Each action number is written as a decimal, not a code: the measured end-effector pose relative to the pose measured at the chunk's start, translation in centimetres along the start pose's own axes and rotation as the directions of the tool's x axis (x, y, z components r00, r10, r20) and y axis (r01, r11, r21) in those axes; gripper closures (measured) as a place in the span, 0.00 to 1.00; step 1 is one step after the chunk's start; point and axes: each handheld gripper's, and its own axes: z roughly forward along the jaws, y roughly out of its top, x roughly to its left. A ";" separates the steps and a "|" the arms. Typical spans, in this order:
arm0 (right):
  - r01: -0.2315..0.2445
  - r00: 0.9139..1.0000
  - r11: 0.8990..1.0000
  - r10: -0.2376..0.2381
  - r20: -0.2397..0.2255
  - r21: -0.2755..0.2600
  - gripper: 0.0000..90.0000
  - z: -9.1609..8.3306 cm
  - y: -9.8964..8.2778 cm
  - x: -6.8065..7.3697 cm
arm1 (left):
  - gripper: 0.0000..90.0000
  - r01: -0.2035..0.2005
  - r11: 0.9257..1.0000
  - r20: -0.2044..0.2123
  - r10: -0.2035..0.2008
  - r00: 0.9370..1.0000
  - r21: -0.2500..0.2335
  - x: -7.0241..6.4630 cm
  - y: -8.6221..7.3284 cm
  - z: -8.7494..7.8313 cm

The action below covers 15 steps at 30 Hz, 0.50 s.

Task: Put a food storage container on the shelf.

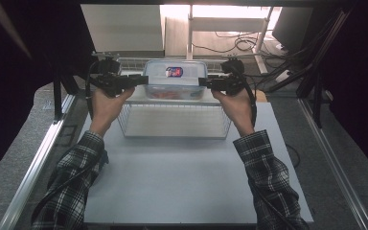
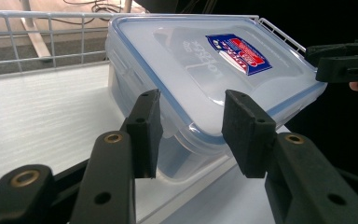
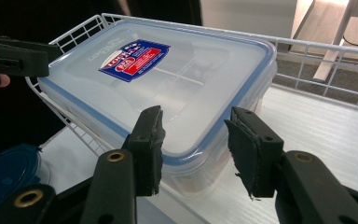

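A clear plastic box (image 1: 175, 79) with a blue-sealed lid and a red and blue label sits at the back of a white wire basket (image 1: 172, 136). Orange-red contents show through its lower wall. My left gripper (image 1: 143, 80) meets its left end and my right gripper (image 1: 202, 81) its right end. In the left gripper view the jaws (image 2: 191, 133) flank the box's (image 2: 200, 65) end latch, pads against it. The right gripper view shows the same grip (image 3: 193, 140) on the other end of the box (image 3: 168, 79). Whether the box rests on the basket floor I cannot tell.
The basket stands on a white board (image 1: 187, 182) on the table. Its wire walls (image 2: 51, 37) (image 3: 326, 60) rise behind the box. A blue round object (image 3: 9, 172) lies low at the left of the right gripper view. Metal rails and cables run along both table sides.
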 end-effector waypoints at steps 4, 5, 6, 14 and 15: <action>0.000 1.000 1.000 0.000 -0.006 -0.004 0.59 0.1 0.0 -0.1 | 0.61 -0.011 1.000 0.000 0.011 1.000 -0.001 -0.1 0.0 0.1; 0.001 1.000 1.000 -0.001 -0.003 -0.009 0.57 0.1 -0.1 -0.1 | 0.59 -0.024 1.000 0.004 0.024 1.000 -0.001 -0.2 0.1 0.1; 0.001 1.000 1.000 -0.001 0.000 -0.011 0.55 0.1 -0.1 -0.1 | 0.56 -0.041 0.999 0.003 0.041 0.999 -0.001 -0.4 0.1 0.1; 0.026 0.999 0.998 -0.027 -0.023 -0.055 0.36 -0.8 -0.5 0.0 | 0.41 -0.137 0.991 -0.003 0.137 0.991 0.000 -2.0 -0.6 -0.5; 0.035 0.999 0.998 -0.037 -0.029 -0.059 0.33 -1.0 -0.7 0.1 | 0.39 -0.146 0.989 0.004 0.146 0.989 -0.002 -2.2 -0.8 -0.6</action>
